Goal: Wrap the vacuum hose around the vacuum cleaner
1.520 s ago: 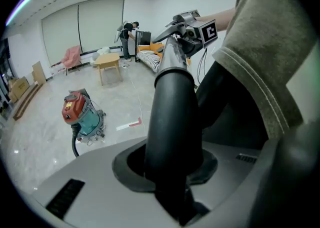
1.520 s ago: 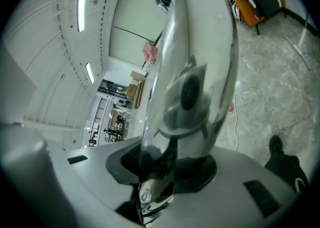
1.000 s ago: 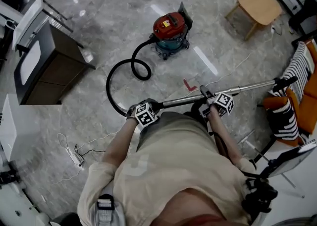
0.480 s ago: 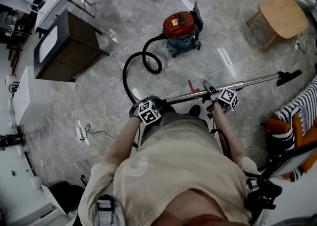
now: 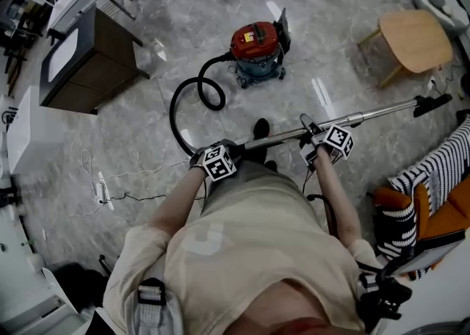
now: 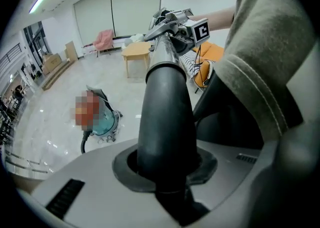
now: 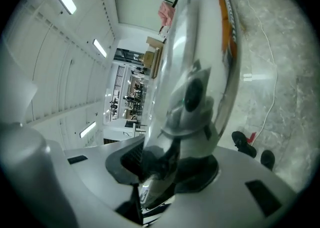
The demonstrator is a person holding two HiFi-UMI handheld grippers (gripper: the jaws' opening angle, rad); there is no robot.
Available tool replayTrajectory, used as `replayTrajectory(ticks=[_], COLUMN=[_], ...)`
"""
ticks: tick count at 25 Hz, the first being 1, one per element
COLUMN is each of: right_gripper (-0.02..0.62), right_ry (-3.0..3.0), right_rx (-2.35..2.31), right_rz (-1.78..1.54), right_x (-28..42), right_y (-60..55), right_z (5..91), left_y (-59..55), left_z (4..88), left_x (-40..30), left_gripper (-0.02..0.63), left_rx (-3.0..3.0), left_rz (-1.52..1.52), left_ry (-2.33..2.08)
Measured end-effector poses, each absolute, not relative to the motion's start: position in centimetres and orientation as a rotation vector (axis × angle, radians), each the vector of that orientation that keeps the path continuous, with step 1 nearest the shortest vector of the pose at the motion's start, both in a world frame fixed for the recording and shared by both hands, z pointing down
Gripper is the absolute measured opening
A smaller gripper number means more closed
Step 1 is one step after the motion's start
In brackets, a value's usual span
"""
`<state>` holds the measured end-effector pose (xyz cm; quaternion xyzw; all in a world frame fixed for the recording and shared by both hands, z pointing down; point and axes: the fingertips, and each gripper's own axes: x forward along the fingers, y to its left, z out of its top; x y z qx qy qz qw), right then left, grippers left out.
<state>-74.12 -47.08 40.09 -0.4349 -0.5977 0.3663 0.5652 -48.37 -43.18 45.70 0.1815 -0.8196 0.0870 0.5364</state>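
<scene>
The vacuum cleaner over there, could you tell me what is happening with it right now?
A person holds the vacuum's wand with both grippers: the left gripper is shut on its black hose end, the right gripper on its metal tube. The red vacuum cleaner stands on the floor ahead, its hose lying in a loose loop, not yet wrapped around it.

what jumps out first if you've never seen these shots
The red-lidded canister vacuum cleaner stands on the grey marble floor, its black hose looping toward the person. Across the person's front, the left gripper grips the hose's black end and the right gripper the long silver wand.
</scene>
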Motion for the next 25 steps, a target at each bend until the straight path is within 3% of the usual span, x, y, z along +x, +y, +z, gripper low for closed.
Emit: replayTrajectory(ticks=[9, 25], right_gripper=[0.117, 0.117], right_ry=[-1.494, -1.427], right_rx=[-1.075, -0.941], right_rz=[0.757, 0.729], right_x=[-82.2, -98.7], right_y=[-44.7, -30.0], right_z=[37.4, 40.4], left_y=[-41.8, -26.1], left_z=[46.9, 47.2], left_x=[-57.2, -73.8], left_gripper=[0.097, 0.097], left_rx=[0.469, 0.481], left_rz=[0.163, 0.037], left_ry=[-2.048, -2.05])
